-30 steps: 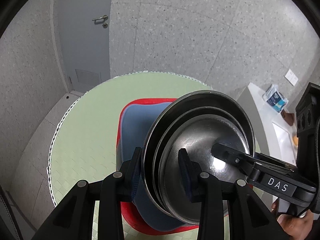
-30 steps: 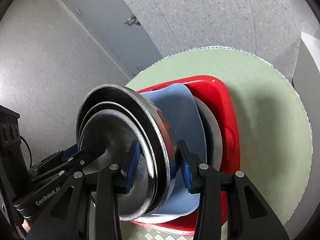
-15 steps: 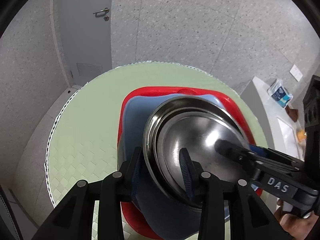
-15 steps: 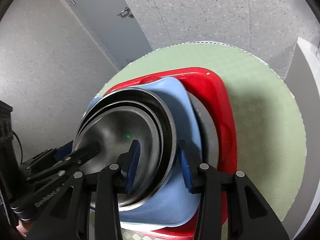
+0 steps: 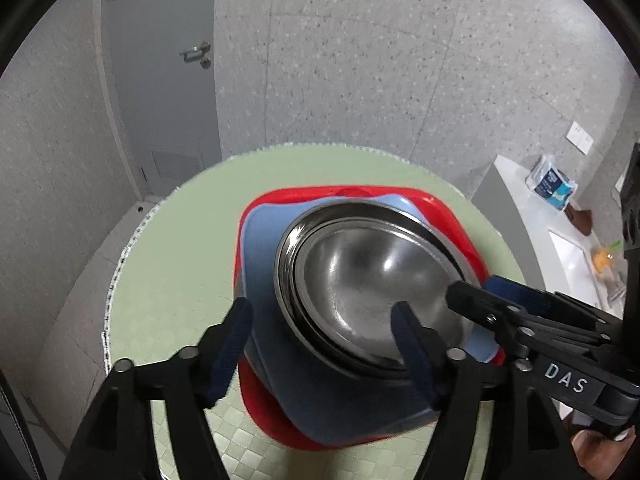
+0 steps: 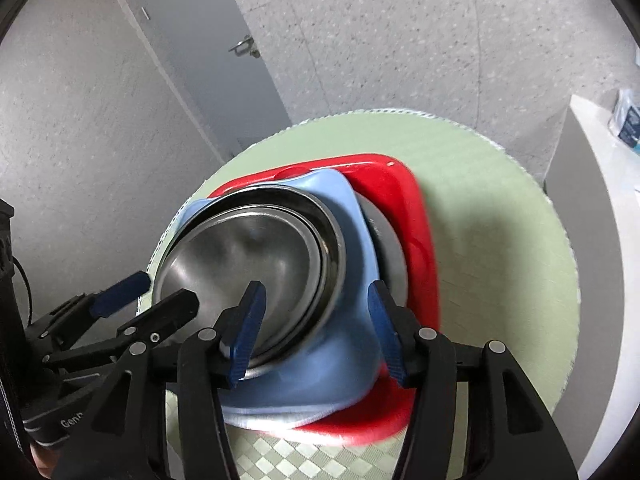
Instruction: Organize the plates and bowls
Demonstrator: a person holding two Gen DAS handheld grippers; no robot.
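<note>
A nested stack of steel bowls [image 5: 372,288] [image 6: 256,256] rests in a light blue square plate [image 5: 264,280] [image 6: 352,240]. The plate lies over a steel plate [image 6: 390,256] on a red square plate [image 5: 452,220] [image 6: 400,188]. My left gripper [image 5: 320,340] is open, its jaws straddling the near left rim of the bowls and the blue plate. My right gripper [image 6: 316,320] is open, its jaws straddling the bowls' right rim and the blue plate's edge. Each gripper shows in the other's view, the right [image 5: 520,320] and the left [image 6: 132,304].
The stack stands on a round table with a pale green checked mat [image 5: 180,264] [image 6: 500,240]. A white counter [image 5: 532,216] [image 6: 600,184] with a blue-and-white packet [image 5: 552,184] stands at the right. A grey door [image 5: 160,64] is behind.
The tilted steel bowls came down and now lie level in the blue plate. Both grippers opened and let go of the bowls' rim.
</note>
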